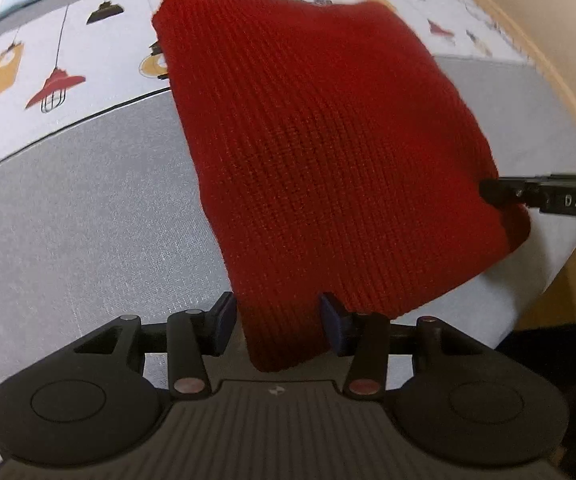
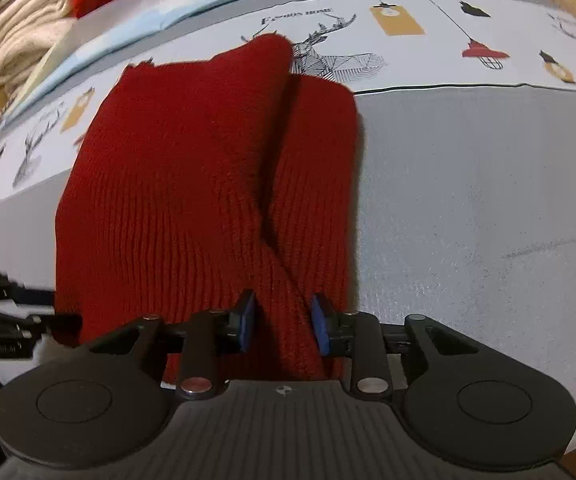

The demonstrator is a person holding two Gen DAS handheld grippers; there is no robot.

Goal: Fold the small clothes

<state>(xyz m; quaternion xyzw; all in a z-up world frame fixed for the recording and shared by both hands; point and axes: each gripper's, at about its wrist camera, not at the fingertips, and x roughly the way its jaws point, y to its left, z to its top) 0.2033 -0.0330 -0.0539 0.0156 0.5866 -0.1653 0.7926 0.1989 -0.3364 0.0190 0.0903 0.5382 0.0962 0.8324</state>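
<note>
A red knitted garment lies on the bed, partly folded; in the right wrist view one layer overlaps another along a diagonal crease. My left gripper has its blue pads either side of the garment's near corner, with a wide gap between them. My right gripper straddles another near edge of the garment, with a narrower gap between its pads. The right gripper's tip also shows in the left wrist view at the garment's right edge. The left gripper shows at the left edge of the right wrist view.
The bed sheet is grey with a white band printed with lamps and deer. A pile of cream and red clothes sits at the far left corner. A wooden bed frame runs along the right.
</note>
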